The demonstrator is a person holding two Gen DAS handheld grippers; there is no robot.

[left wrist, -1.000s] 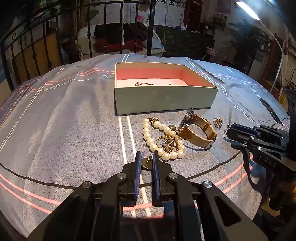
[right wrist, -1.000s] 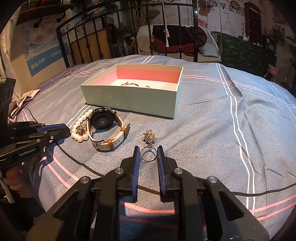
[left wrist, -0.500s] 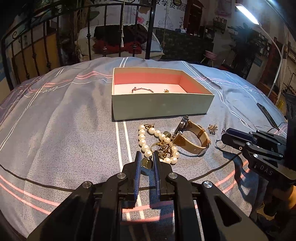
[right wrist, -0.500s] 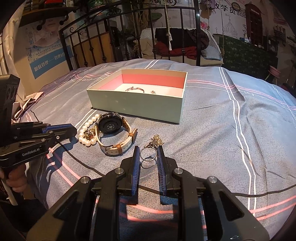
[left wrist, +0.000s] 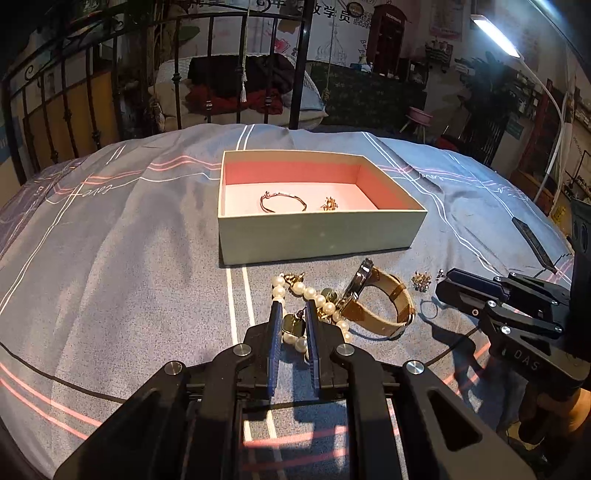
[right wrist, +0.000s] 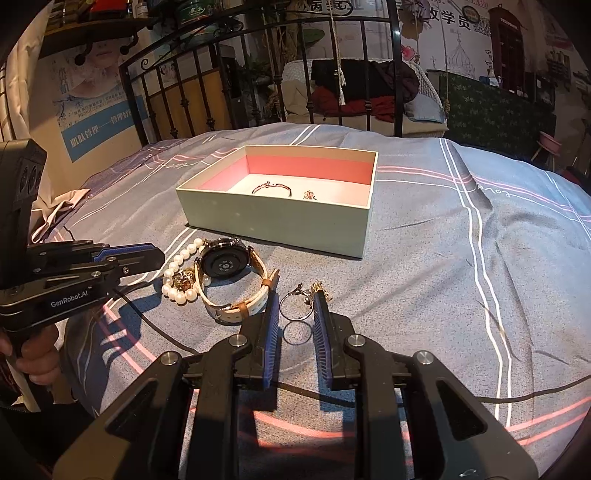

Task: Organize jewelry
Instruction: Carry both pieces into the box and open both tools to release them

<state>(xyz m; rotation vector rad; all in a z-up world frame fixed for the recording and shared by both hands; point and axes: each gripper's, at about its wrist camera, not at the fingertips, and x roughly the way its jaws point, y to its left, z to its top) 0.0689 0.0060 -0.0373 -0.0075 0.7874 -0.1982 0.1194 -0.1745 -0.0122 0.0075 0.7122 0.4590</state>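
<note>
Two hand-held grippers work over a bed spread with a grey-blue cover (left wrist: pixel 110 258) crossed by white and pink lines. A black iron bedframe (right wrist: pixel 369 66) stands at the far edge, with a pale cushioned seat heaped with dark and red clothes behind it, posters on the wall, and a lit strip lamp (left wrist: pixel 495 33) at about 1 o'clock in the left wrist view.

On the cover sits an open pale-green box (left wrist: pixel 317 236) with a pink lining. Inside lie a thin bangle (left wrist: pixel 282 201) and, just at its 3 o'clock, a small gold ornament (left wrist: pixel 330 204).

Near the box, at its 6 o'clock, the loose jewelry is bunched: a pearl bracelet (right wrist: pixel 177 280) with gold charms, a watch (right wrist: pixel 225 264) on a tan strap touching it, and a small gold cluster earring (left wrist: pixel 421 280) on the cloth at the watch's 3 o'clock.

The left gripper (left wrist: pixel 291 314) has its jaws drawn nearly together, clenched on a dark oval pendant (left wrist: pixel 293 326) that hangs among the pearls; the bracelet lies partly under its fingertips.

The right gripper (right wrist: pixel 295 306) has its jaws narrowly parted, with a thin metal ring (right wrist: pixel 295 306) standing between the blue pads. The ring's left edge seems to meet one pad; whether both pads press it I cannot tell for sure, though it looks grasped. The ring's shadow falls on the cloth below it.
</note>
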